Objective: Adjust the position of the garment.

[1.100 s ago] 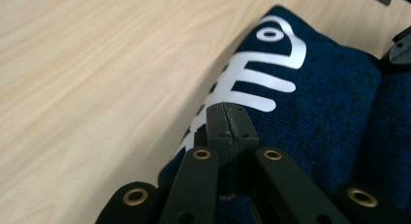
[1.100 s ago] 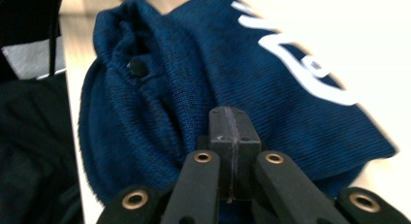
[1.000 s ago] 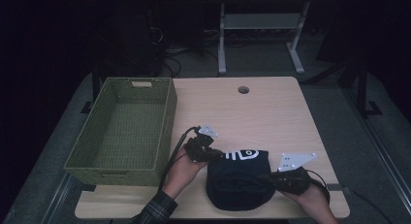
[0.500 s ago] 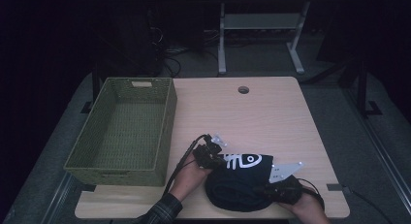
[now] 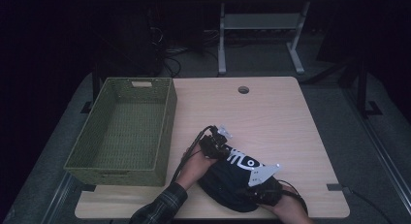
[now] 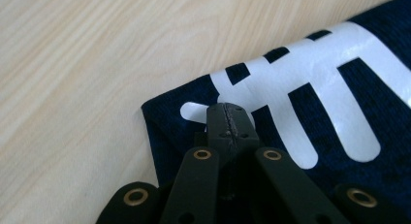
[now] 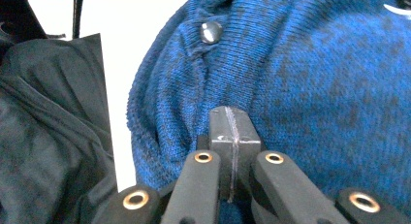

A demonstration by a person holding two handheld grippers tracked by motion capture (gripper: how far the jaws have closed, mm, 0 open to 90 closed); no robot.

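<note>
Dark blue knit garment (image 5: 232, 183) with white lettering sits folded at the near edge of the desk (image 5: 271, 122), right of the green woven basket (image 5: 126, 132). Left hand-held gripper (image 5: 216, 147) is at the garment's far-left corner; in the left gripper view its jaws are pressed together over the corner by the white print, whether fabric is pinched I can't tell. Right hand-held gripper (image 5: 261, 189) is on the near-right part of the garment; in the right gripper view its jaws are closed tight against the knit just below a dark button (image 7: 211, 32), grip on cloth unclear.
</note>
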